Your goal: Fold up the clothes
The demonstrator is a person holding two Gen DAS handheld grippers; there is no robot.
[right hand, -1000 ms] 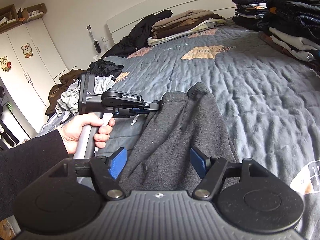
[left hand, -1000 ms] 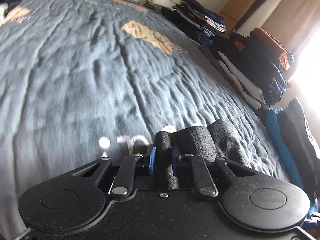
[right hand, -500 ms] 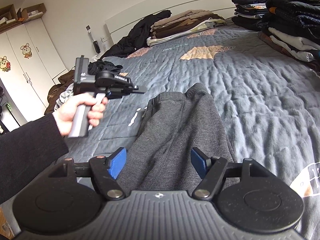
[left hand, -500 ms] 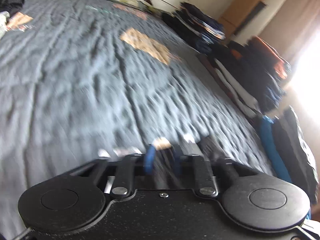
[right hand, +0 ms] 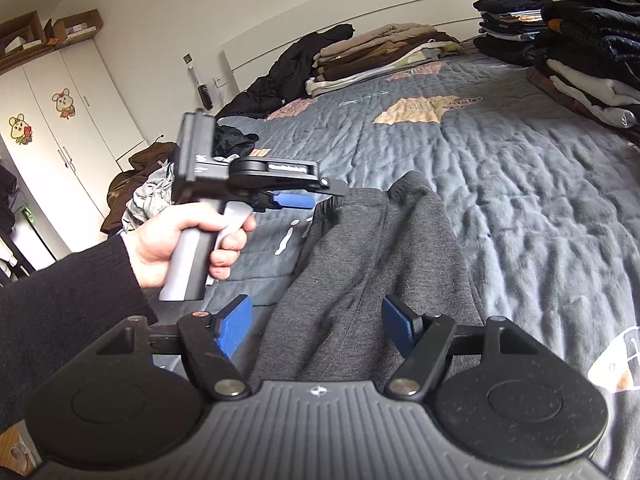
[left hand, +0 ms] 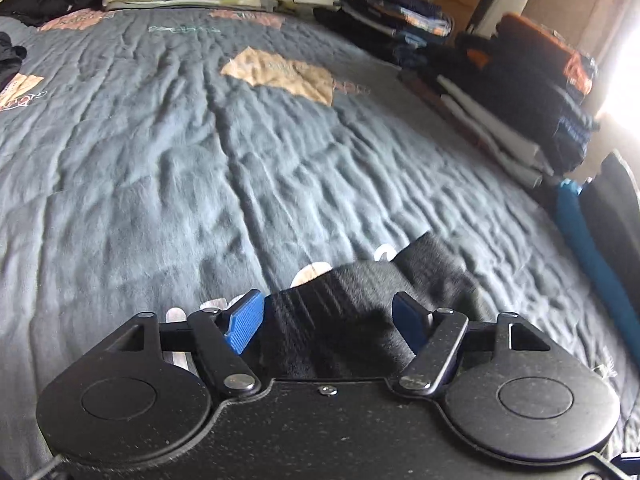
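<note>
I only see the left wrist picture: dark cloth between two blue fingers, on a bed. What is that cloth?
Observer: Grey sweatpants, laid lengthwise on the quilt. The left gripper is at a corner of their waistband.
Visitor: Is the other tool gripping them?
Observer: No. The right gripper is open, above the leg part.
Visitor: Who holds the tool I am looking through?
Observer: A bare left hand wrapped around its grey handle, coming out of a black sleeve.
</note>
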